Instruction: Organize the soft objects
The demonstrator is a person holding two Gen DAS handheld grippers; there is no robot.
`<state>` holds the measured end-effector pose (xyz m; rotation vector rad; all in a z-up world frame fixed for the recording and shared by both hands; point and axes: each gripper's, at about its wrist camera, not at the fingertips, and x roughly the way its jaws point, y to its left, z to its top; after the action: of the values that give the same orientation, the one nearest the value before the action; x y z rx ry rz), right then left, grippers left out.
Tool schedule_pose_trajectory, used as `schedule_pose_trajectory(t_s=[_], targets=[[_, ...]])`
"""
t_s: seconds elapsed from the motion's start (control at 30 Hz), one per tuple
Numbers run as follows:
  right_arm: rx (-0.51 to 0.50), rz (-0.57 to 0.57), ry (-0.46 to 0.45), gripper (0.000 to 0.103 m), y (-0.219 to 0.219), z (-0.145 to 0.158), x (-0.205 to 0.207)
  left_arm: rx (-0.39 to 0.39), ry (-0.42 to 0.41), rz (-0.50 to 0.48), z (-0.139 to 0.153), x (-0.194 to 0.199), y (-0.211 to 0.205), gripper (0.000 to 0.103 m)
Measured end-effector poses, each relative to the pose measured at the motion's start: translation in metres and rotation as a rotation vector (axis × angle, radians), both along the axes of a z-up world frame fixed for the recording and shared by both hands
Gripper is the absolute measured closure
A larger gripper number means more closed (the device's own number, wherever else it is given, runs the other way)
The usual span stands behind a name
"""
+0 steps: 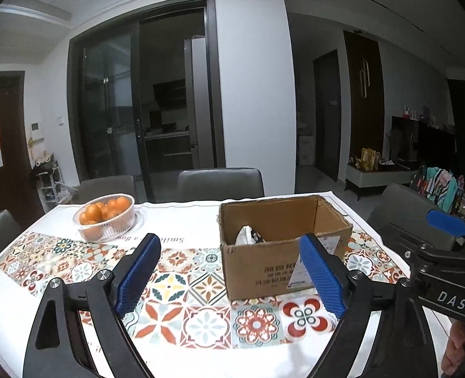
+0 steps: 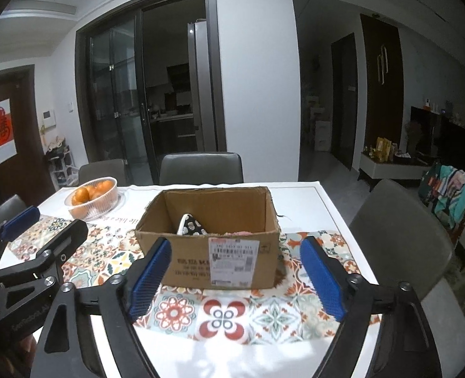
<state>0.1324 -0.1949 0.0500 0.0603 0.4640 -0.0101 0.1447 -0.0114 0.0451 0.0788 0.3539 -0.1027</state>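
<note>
- Open cardboard box sits mid-counter, a black-and-white patterned soft item and something pink inside.
- Clear basket holds oranges, far left.
- Left gripper and right gripper both released, nothing between their pads.

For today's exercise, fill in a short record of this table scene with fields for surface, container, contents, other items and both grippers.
surface: table with patterned tile cloth
container: open cardboard box, label on the near side
contents: black-and-white patterned soft item; something pink behind it, unclear
other items: basket of oranges at far left of the table
left gripper: open, nothing between the pads
right gripper: open, empty, in front of the box
</note>
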Motion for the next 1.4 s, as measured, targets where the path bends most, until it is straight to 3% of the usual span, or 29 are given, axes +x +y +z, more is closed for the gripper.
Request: schedule_pose_trajectory(t_s=[0.23,0.53,1.1,1.4], targets=[[-0.032,-0.017,-0.017,0.014,0.008,0.001,-0.035,0.009,-0.017,0.032,-0.002,-0.032,0.006,0.008],[0.001,-0.009,-0.003,0.014,0.013,-0.006,-0.067,0.015,-0.031,0.032,-0.008,-0.066,0.012,0.001],[0.022,-0.033,0.027,0.014,0.008,-0.029,-0.108,0.018,0.004,0.017,-0.024,-0.106,0.006,0.000],[0.018,-0.039,0.014,0.014,0.005,-0.027,-0.121,-0.007,0.012,0.004,-0.028,-0.115,0.006,0.000]])
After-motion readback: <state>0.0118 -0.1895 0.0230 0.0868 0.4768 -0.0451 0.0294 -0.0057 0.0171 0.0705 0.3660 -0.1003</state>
